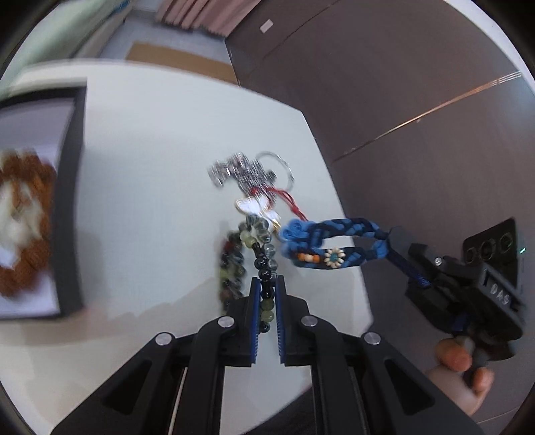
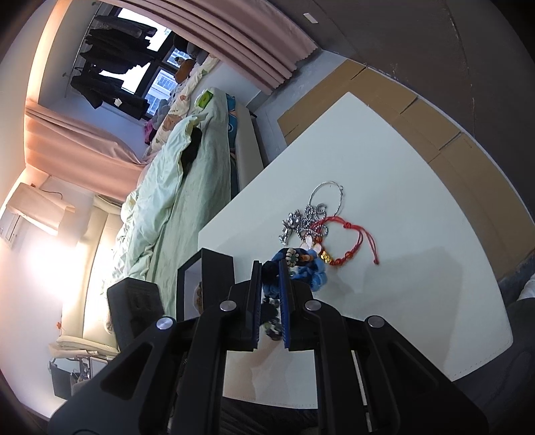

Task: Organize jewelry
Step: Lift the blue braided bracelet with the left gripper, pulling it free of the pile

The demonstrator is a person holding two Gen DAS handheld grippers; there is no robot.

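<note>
- Left gripper: jaws nearly closed, pinching a bead strand of dark and pale-green beads. The strand runs up between the pads and loops onto the table just ahead. Prob. a lift, so the beads come away from the pile w/o dragging the rest.
- Right gripper: jaws also nearly closed, clamped on one end of a blue braid. In the left view the braid stretches level from the right fingertips toward the pile, so it hangs clear of the table edge. It carries a small flower charm and orange beads.
- A hand holds the right tool at lower right in the left view; only fingertips show.
- The two held pieces sit just beside each other. Judgement: both are being drawn apart to untangle them; risk is a snag on the red cord.
- Pile beyond the grippers: white butterfly charm, red cord bracelet w/ gold bead, sparkly silver piece, thin silver hoop. All are touching or overlapping mid-table, still unsorted.
- Black box at far left of the table, well apart from the pile. White lining; brown beads already inside, blurred. Likely the drop-off spot.
- Far: bed w/ green quilt, pink curtains, cardboard on the floor.
</note>
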